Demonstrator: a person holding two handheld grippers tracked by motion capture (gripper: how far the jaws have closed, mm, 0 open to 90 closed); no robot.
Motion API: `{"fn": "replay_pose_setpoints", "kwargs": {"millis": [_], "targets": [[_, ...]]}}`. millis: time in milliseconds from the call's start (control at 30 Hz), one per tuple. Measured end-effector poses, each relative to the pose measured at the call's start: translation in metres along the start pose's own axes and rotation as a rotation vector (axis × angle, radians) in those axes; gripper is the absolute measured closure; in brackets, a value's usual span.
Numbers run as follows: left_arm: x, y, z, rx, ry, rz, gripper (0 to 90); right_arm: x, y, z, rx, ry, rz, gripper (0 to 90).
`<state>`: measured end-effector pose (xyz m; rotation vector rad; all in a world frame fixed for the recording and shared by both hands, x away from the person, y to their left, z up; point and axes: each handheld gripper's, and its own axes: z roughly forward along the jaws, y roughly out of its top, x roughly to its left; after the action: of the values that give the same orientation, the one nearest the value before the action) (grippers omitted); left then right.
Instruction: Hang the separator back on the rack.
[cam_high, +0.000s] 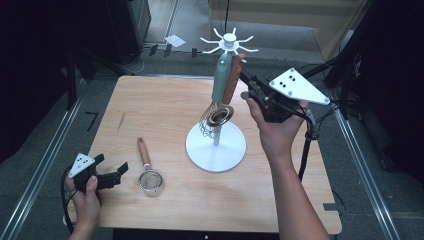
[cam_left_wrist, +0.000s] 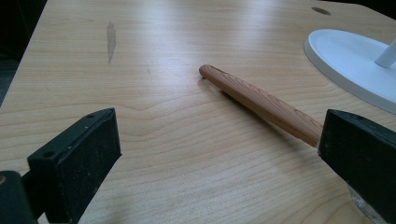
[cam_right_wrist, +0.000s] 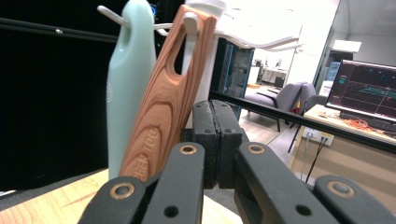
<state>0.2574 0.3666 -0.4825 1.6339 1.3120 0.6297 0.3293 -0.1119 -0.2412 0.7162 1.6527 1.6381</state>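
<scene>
A white stand (cam_high: 216, 148) sits in the middle of the wooden surface (cam_high: 175, 200). It has a round flat base, a thin pole, and a top with little white hooks (cam_high: 229, 42) that stick out like sun rays.

Two kitchen tools hang from those hooks, side by side. One is a whisk with a pale green handle (cam_high: 221, 75). The other is a tool with a brown wooden handle (cam_high: 233, 77), and it hangs just to the right of the green one. In the right gripper view, a white hook goes through the long hole at the top of the brown handle (cam_right_wrist: 163, 100).

The right hand-held gripper (cam_high: 246, 79) is up high, on the right side of the stand. Its two black jaws are pressed together with nothing between them. The jaw tips sit just beside the brown handle, very close to it. It is hard to tell if they touch it.

A small strainer (cam_high: 147, 170) with a wooden handle lies flat on the surface, to the left of the stand. Its round wire bowl is at the near end and its handle points to the far side.

The left hand-held gripper (cam_high: 114, 172) is low at the near left part of the surface, just left of the strainer. Its jaws are spread wide and hold nothing. In the left gripper view, the strainer's handle (cam_left_wrist: 261, 103) runs behind the right-hand jaw.
</scene>
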Motion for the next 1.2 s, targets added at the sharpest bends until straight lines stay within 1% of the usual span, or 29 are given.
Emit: {"fn": "replay_pose_setpoints", "kwargs": {"millis": [133, 267, 367, 533, 567, 600, 633, 767, 800, 900, 1100, 1133, 1167, 1200], "targets": [[0.0, 0.0, 0.0, -0.001, 0.0, 0.001, 0.0, 0.003, 0.0, -0.002, -0.002, 0.0, -0.006, 90.0], [0.0, 0.0, 0.0, 0.0, -0.001, 0.002, 0.0, 0.006, 0.0, -0.002, -0.004, -0.005, 0.0, 90.0], [0.0, 0.0, 0.0, 0.0, -0.004, 0.001, 0.0, 0.009, -0.001, -0.002, -0.001, -0.005, 0.014, 90.0], [0.0, 0.0, 0.0, -0.001, -0.006, 0.0, 0.0, 0.013, -0.002, -0.002, 0.001, 0.007, 0.011, 90.0], [0.0, 0.0, 0.0, 0.0, -0.007, 0.0, 0.0, 0.013, -0.002, -0.002, -0.002, 0.008, 0.004, 90.0], [0.0, 0.0, 0.0, -0.001, -0.007, 0.0, 0.0, 0.015, -0.002, -0.002, -0.001, 0.01, 0.008, 90.0], [0.0, 0.0, 0.0, 0.0, -0.008, 0.0, 0.0, 0.017, -0.002, -0.002, 0.001, 0.016, 0.002, 90.0], [0.0, 0.0, 0.0, 0.0, -0.01, 0.001, 0.0, 0.021, -0.002, -0.002, 0.004, 0.019, 0.001, 90.0], [0.0, 0.0, 0.0, 0.0, -0.011, 0.002, 0.0, 0.022, -0.002, -0.001, 0.0, 0.021, -0.009, 90.0], [0.0, 0.0, 0.0, 0.0, -0.012, 0.002, 0.0, 0.025, -0.002, -0.001, -0.002, 0.025, -0.011, 90.0], [0.0, 0.0, 0.0, -0.001, -0.015, 0.001, 0.0, 0.029, -0.002, -0.001, -0.005, 0.035, 0.002, 90.0], [0.0, 0.0, 0.0, -0.001, -0.021, 0.003, 0.0, 0.03, -0.001, -0.001, -0.002, 0.039, 0.006, 90.0], [-0.001, 0.0, 0.0, 0.0, -0.026, 0.015, 0.0, 0.031, -0.001, -0.001, -0.003, 0.039, -0.001, 90.0], [-0.002, 0.0, 0.001, -0.001, -0.028, 0.018, 0.0, 0.031, -0.001, -0.001, -0.004, 0.041, -0.004, 90.0]]}}
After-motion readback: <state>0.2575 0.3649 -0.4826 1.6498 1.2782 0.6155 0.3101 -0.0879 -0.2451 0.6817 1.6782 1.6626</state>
